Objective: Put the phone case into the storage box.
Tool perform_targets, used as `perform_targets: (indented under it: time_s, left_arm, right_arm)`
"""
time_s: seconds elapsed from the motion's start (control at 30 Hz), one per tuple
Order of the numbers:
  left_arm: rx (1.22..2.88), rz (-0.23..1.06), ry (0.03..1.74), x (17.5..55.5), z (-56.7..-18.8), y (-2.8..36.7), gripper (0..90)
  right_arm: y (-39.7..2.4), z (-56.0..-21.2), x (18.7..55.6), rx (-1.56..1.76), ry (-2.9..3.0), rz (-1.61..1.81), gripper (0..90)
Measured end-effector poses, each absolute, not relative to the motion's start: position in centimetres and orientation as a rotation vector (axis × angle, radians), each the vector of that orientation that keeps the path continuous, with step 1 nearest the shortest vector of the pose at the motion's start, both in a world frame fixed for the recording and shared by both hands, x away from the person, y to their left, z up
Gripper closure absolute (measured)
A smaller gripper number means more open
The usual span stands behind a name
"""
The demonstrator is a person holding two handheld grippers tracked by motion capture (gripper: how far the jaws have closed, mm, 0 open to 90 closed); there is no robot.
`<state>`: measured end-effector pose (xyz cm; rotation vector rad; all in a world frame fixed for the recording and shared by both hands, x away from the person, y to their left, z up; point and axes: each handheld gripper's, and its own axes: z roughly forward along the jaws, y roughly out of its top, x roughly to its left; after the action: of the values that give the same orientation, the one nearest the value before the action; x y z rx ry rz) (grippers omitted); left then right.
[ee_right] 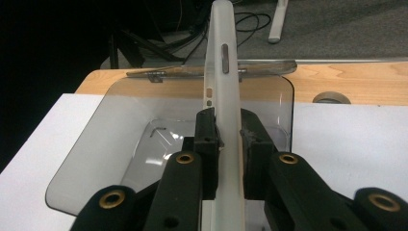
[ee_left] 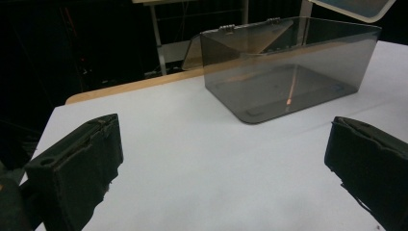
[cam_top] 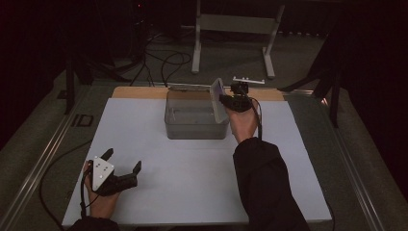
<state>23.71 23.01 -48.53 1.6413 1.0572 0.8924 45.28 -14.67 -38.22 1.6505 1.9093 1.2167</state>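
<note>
- Left gripper (cam_top: 124, 161): lying nearest the person at the front left of the counter (cam_top: 192, 192), held low in the left hand (cam_top: 103, 199). Its jaws are standing wide apart with nothing between them; in the left gripper view they are framing bare white surface, with the box ahead of them.
- Sleeve (cam_top: 267, 187): a dark sleeve is reaching forward from the bottom edge on the right side, ending in the right hand (cam_top: 244, 122).
- Right gripper (cam_top: 225, 100): being held up at the right end of the box. Its jaws are clamping a flat whitish phone case (ee_right: 226, 120) by its two broad faces; in the right gripper view the case is standing edge-on between the pads, with slots for side buttons facing the camera.
- Phone case, position: it is rising tilted above the right wall of the box, its lower part hidden behind the jaws, so whether it is touching the box cannot be told.
- Clear grey box (cam_top: 192, 130): sitting on the white sheet at mid-counter, well apart from the left gripper. Its hinged lid (ee_right: 211, 71) is lying open behind the far wall, over the wooden edge (cam_top: 139, 92) of the counter.
- Grey frame (cam_top: 235, 24): standing on the floor beyond the counter, with dark cables (cam_top: 168, 62) lying beside it.
</note>
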Motion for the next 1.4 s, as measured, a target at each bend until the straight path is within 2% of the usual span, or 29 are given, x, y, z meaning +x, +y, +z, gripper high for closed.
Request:
perform_targets:
  time_s: [1.4]
  left_arm:
    - [1.629, 0.892, 1.058, 23.6, -48.5, 23.1, 0.7]
  right_arm:
    - [-13.9, -39.9, 47.2, 1.7, 1.893, 1.097, 80.7]
